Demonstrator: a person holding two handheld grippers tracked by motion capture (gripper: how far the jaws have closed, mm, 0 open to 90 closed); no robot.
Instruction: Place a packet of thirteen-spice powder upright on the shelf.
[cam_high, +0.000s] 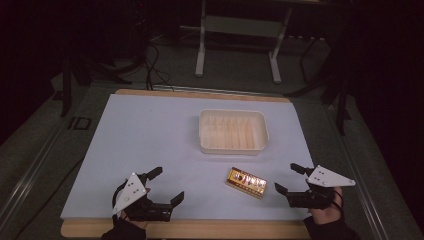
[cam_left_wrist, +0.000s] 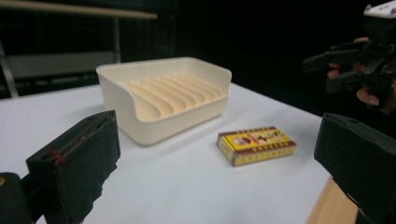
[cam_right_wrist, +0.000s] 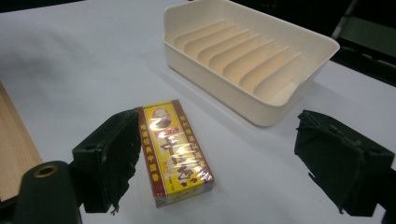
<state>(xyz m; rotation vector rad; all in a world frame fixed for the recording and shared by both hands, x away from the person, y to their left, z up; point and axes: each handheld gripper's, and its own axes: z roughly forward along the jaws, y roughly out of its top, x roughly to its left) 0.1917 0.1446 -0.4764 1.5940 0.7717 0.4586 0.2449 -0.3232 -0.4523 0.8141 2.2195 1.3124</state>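
The yellow box (cam_high: 246, 182) lies flat on the bench (cam_high: 150, 135), near the ribbed tray (cam_high: 232, 131) (cream); left gripper (cam_high: 168, 186) and right gripper (cam_high: 287, 178) both spread, empty.

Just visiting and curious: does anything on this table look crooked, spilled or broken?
Only slightly: the yellow box lies askew to the table edge, unlike the square-set cream ribbed tray. Nothing looks spilled or damaged.

yellow box (cam_right_wrist: 175, 151) | Chinese print, unreadable | floor (cam_high: 80, 123) | "ID"

Yellow box (cam_high: 246, 182) – wrapped, red-edged, lying flat; near ribbed cream tray (cam_high: 232, 131)
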